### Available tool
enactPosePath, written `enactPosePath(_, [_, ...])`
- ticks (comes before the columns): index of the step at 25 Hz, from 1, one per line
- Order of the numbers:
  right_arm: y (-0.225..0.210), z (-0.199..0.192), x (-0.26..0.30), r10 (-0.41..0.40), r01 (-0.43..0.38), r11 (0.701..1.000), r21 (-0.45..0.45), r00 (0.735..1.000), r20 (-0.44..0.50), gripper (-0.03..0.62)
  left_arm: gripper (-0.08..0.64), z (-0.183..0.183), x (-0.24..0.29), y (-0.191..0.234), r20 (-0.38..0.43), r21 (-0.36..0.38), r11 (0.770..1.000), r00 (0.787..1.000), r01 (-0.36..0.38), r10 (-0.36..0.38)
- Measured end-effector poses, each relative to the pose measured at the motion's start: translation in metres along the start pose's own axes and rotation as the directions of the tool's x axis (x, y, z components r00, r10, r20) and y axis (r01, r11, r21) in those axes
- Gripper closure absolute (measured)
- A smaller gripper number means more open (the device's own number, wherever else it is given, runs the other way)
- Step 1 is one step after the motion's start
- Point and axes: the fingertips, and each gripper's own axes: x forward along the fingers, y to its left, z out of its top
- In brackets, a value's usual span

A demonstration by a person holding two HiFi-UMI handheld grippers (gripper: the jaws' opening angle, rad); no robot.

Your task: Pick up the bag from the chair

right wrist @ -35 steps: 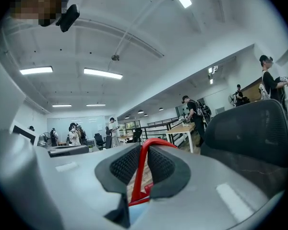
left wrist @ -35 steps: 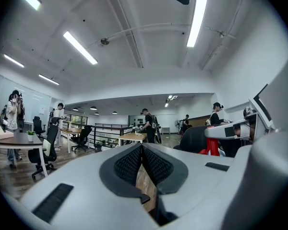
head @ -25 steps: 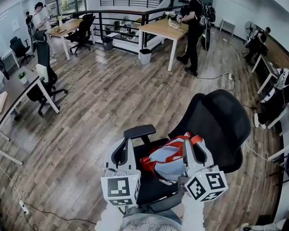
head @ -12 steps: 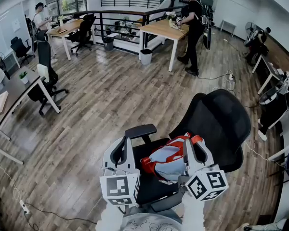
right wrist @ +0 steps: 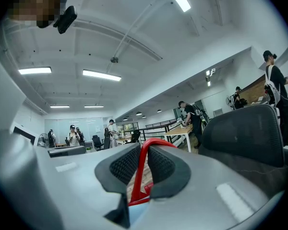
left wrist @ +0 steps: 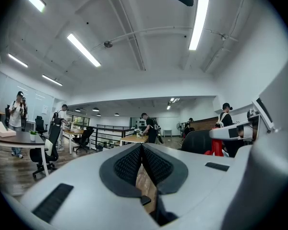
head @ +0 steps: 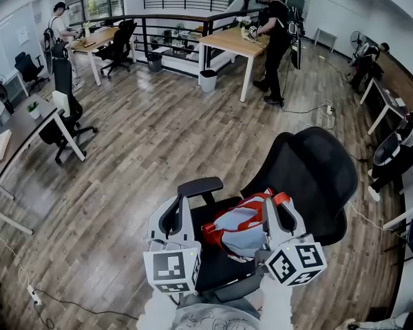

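Pinching the bag's red strap (right wrist: 138,176), the right gripper (right wrist: 139,163) appears to have its grasp made; the bag (head: 235,230) lies on the seat of the chair (head: 316,167), toward the seat's right edge. The left gripper (left wrist: 141,153) is pressed together on nothing, near the armrest (head: 199,186); the lift looks not yet done.

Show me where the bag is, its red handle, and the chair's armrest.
bag (head: 238,229), head view, on its pale blue front panel.
red handle (right wrist: 140,162), right gripper view, on the strap's upright stretch.
armrest (head: 200,187), head view, on the pad's top.
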Motion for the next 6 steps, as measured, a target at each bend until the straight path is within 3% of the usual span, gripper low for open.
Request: enactPosePath(6, [-0.0027, -0.0062, -0.0002, -0.011, 0.011, 1.000, 0.007, 1.000, -0.005, 0.534, 0.554, -0.0019, -0.0018, -0.0002, 0.000, 0.003, 1.000, 1.000, 0.003, -0.003])
